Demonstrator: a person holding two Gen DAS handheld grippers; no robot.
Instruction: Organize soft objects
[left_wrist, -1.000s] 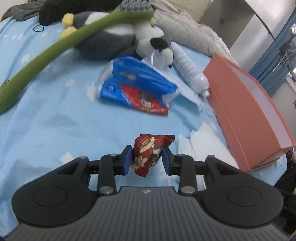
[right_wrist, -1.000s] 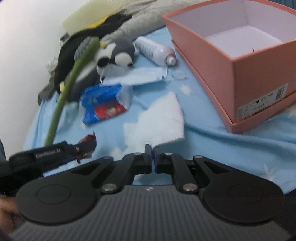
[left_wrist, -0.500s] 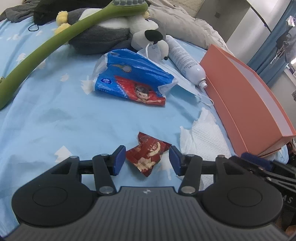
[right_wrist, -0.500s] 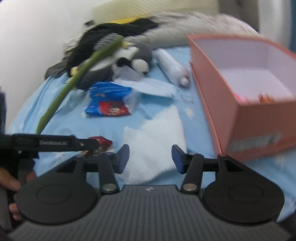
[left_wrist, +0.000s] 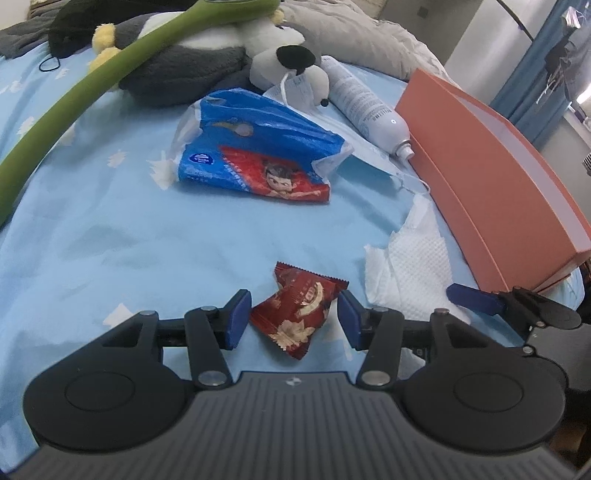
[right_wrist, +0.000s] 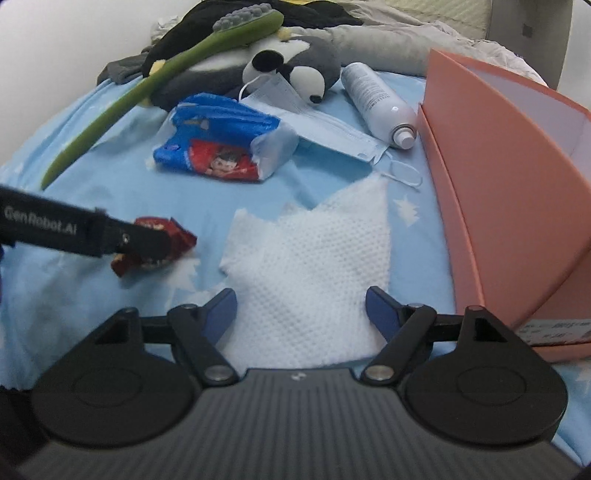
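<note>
Left wrist view: the left gripper has let go of the red snack packet, which now lies loose on the blue sheet between 2 half-spread jaws. Right gripper, pinched shut 1 second ago, is opening wide with the white tissue between and ahead of its tips, untouched. Likely the tissue goes next into the pink box to its right.

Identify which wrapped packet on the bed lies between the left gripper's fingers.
The small red snack packet, lying between the open left gripper. The larger blue tissue pack sits farther off, near the plush penguin.
</note>
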